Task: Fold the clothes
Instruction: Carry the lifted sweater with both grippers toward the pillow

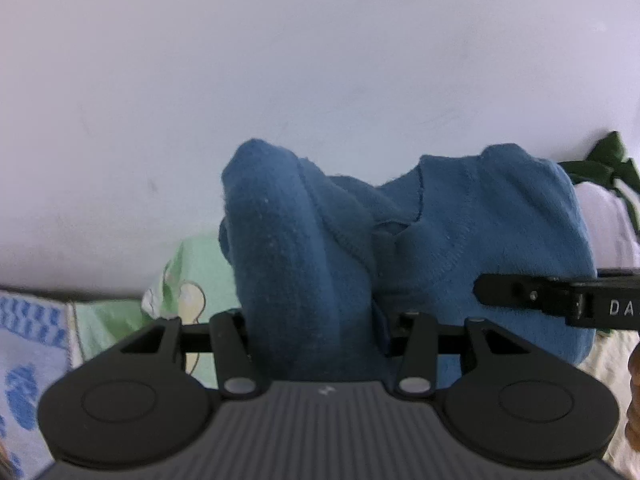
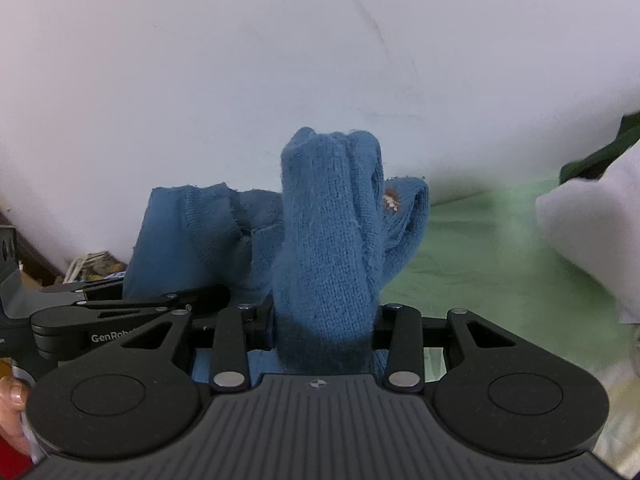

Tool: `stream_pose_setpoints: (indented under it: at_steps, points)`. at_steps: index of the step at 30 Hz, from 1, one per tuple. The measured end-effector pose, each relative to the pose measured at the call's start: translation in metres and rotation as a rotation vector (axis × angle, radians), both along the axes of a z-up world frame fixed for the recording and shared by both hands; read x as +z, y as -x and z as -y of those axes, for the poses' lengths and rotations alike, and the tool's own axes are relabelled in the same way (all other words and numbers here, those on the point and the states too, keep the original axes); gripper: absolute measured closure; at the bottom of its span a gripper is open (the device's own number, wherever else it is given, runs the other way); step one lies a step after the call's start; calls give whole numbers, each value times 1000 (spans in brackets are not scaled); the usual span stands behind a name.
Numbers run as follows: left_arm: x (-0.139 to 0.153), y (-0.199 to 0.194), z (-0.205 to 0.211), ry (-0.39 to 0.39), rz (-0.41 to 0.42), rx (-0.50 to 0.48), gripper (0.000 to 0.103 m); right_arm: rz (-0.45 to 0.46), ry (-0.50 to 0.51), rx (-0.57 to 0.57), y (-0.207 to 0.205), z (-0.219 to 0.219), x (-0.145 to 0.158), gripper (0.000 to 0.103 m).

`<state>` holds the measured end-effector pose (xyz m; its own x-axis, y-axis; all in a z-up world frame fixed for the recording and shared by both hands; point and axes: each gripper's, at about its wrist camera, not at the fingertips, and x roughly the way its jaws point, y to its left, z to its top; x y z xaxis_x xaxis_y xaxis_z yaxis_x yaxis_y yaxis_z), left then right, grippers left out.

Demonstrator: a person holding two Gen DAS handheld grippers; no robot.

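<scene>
- A pale wall (image 1: 320, 60) is filling the space behind the blue sweater (image 1: 480, 232) in both wrist views.
- The blue sweater is hanging in the air between the two grippers, bunched into thick folds and blocking most of what lies past it.
- A green sheet (image 2: 500, 248) is spreading out below and to the right of the sweater in the right view.
- A white cloth (image 2: 592, 232) is lying on the sheet, right of the sweater, with a dark green garment (image 2: 600, 148) just behind it.
- A blue-patterned cloth (image 1: 28, 360) is sitting low, left of the sweater.
- The left gripper (image 1: 316, 332) is pinching a fold of the sweater, jaws partway closed on it.
- The right gripper (image 2: 324, 320) is clamping another fold likewise.
</scene>
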<state>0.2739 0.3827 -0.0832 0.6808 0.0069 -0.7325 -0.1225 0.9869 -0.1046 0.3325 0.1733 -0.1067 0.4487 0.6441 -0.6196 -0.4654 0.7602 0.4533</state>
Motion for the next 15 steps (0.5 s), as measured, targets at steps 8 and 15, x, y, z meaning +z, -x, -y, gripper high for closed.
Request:
stream_pose_setpoints:
  at_steps: [8,15]
  points:
    - [-48,-25,-10,-6,-44,-3,54,-27,29,-4,-6,-22,-48,63]
    - [-55,-30,-8,-27,-42,-1,37,-29,42,-3,-22,-34,-55,62]
